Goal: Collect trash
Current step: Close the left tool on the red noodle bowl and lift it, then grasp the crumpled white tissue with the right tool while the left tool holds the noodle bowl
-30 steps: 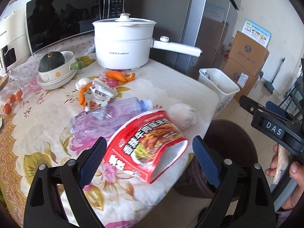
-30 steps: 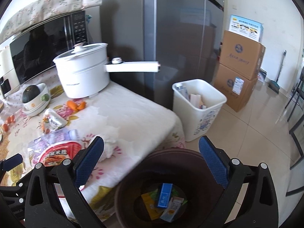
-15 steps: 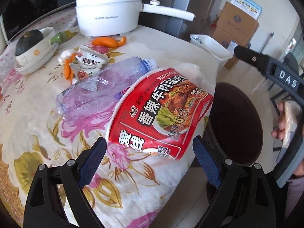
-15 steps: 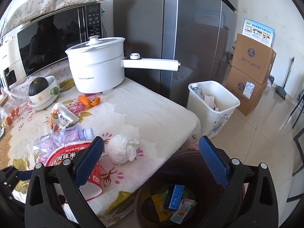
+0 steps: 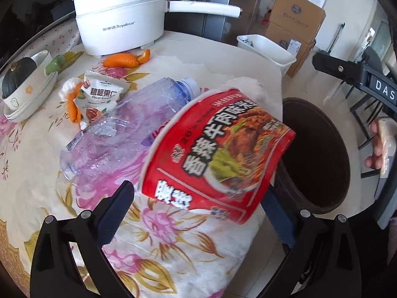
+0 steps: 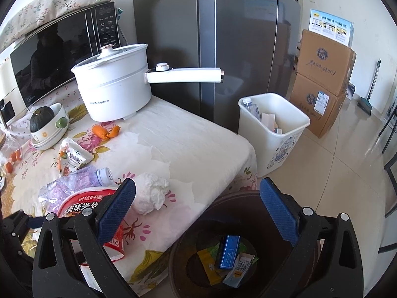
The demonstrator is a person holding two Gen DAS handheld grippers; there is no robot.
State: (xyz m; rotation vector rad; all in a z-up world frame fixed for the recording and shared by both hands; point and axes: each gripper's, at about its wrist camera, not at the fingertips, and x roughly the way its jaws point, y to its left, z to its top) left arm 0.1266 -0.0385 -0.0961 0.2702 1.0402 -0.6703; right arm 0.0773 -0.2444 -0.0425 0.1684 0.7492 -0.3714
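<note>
Left gripper (image 5: 198, 198) spread wide, jaws just opening, around red noodle bowl (image 5: 218, 154); right gripper (image 6: 198, 203) released above brown bin (image 6: 198, 223); crushed bottle (image 5: 119, 129), tissue wad (image 6: 151, 193) just beside bowl.

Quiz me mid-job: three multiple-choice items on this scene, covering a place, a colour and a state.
1. Where does the crumpled tissue lie?
A. in the brown bin
B. on the tablecloth near the table's edge
C. in the white pot

2. What colour is the noodle cup?
A. red
B. green
C. blue

3. How stands the right gripper?
A. shut on the bottle
B. shut on the tissue
C. open, holding nothing

Answers: B, it rests on the cloth beside the cup. A, its printed wall is red. C, its pads stand wide apart over the brown bin.
</note>
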